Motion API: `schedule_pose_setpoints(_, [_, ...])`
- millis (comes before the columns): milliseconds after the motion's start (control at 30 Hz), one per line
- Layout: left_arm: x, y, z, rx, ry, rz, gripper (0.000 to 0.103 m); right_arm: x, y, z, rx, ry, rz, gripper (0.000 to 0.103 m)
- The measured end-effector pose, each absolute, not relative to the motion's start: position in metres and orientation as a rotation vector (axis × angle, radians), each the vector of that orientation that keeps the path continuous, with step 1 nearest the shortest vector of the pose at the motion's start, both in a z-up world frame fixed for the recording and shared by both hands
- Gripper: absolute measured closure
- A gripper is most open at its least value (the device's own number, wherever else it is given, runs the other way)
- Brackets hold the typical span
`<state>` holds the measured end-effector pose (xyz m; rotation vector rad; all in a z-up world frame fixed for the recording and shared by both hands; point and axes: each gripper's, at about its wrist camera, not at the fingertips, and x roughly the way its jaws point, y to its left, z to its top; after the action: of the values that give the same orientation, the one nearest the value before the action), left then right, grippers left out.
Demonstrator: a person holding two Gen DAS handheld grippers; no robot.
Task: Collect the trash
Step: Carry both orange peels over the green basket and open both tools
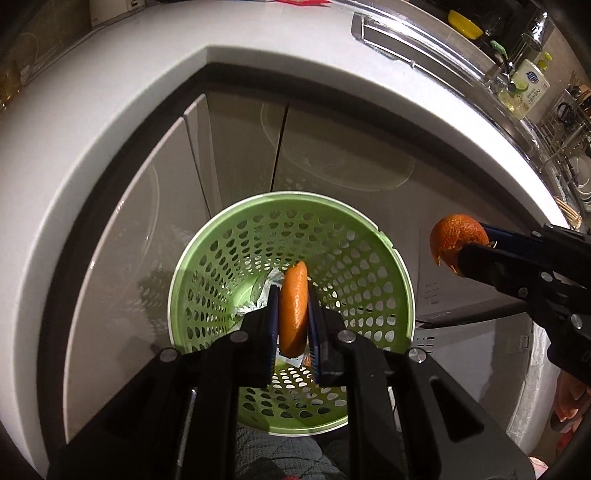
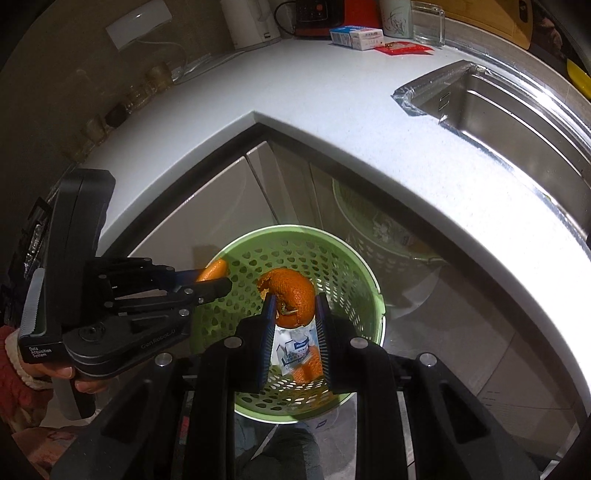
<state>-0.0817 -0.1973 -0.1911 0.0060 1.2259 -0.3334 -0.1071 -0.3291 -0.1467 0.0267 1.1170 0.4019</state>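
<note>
A green perforated waste basket (image 1: 369,236) stands on the floor in the cabinet corner; it also shows in the right wrist view (image 2: 354,266). My left gripper (image 1: 293,291) is shut on a piece of orange peel (image 1: 293,306) right above the basket's mouth; it also shows in the right wrist view (image 2: 218,282). My right gripper (image 2: 293,301) is shut on a curled orange peel (image 2: 295,291) above the basket; in the left wrist view it (image 1: 469,254) holds that peel (image 1: 456,236) just right of the rim. A white wrapper (image 2: 291,349) and peel lie inside.
The white L-shaped countertop (image 2: 332,122) wraps around above the basket. A steel sink (image 2: 498,107) is at the right, with a soap bottle (image 1: 524,88) and dish rack (image 1: 569,147). A kettle (image 2: 251,22), boxes (image 2: 354,37) and a red packet (image 2: 404,48) sit at the back.
</note>
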Motion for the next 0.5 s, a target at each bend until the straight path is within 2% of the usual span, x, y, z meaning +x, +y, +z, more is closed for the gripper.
schedule_pose_setpoints(300, [-0.089, -0.199, -0.227, 0.005, 1.301, -0.337, 0.087, -0.116, -0.325, -0.156, 0.008, 1.148, 0.407, 0.080])
schedule_pose_setpoints(333, [-0.090, -0.199, -0.229, 0.003, 1.313, -0.340, 0.084, -0.116, -0.324, -0.156, 0.005, 1.150, 0.407, 0.080])
schedule_pose_setpoints(367, [-0.091, -0.199, -0.230, -0.002, 1.322, -0.350, 0.076, -0.117, -0.324, -0.156, 0.005, 1.150, 0.408, 0.080])
schedule_pose_setpoints(400, [-0.091, -0.200, -0.229, -0.004, 1.320, -0.354, 0.063, -0.117, -0.324, -0.156, 0.006, 1.151, 0.409, 0.080])
schedule_pose_setpoints(500, [-0.096, -0.199, -0.219, 0.008, 1.282, -0.348, 0.047, -0.117, -0.324, -0.157, 0.005, 1.153, 0.409, 0.080])
